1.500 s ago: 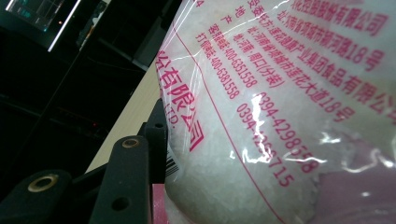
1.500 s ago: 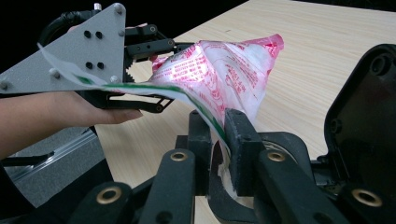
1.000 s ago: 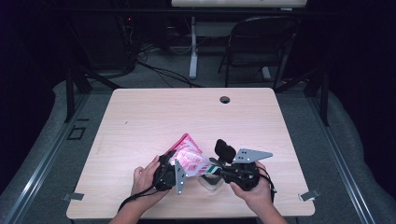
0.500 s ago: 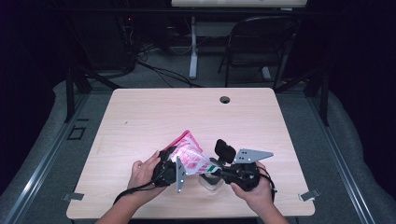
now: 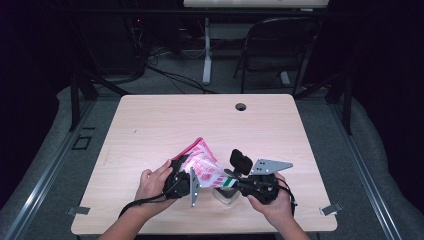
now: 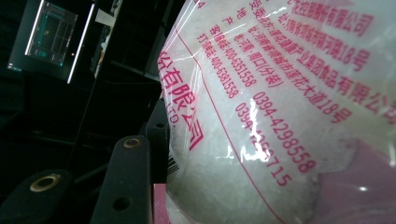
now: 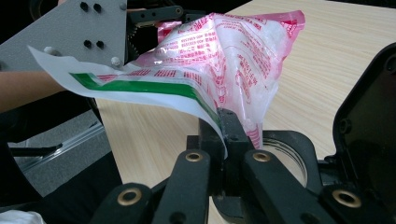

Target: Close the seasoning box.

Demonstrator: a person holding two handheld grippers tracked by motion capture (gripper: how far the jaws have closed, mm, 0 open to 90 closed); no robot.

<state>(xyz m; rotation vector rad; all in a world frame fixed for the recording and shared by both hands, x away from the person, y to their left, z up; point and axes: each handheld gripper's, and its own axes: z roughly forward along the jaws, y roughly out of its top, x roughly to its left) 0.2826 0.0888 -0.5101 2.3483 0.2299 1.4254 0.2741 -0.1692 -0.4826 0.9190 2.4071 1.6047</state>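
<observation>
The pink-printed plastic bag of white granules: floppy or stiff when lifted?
Likely floppy: the bag creases and droops between the right gripper and left gripper. Its loose granules probably shift, making it sag. The glossy film may be slippery.

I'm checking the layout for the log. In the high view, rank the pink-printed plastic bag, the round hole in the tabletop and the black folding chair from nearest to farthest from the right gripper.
1. Pink-printed plastic bag: pinched in the right gripper, just to its left.
2. Round hole in the tabletop: near the far edge.
3. Black folding chair: beyond the table, on the floor.
</observation>
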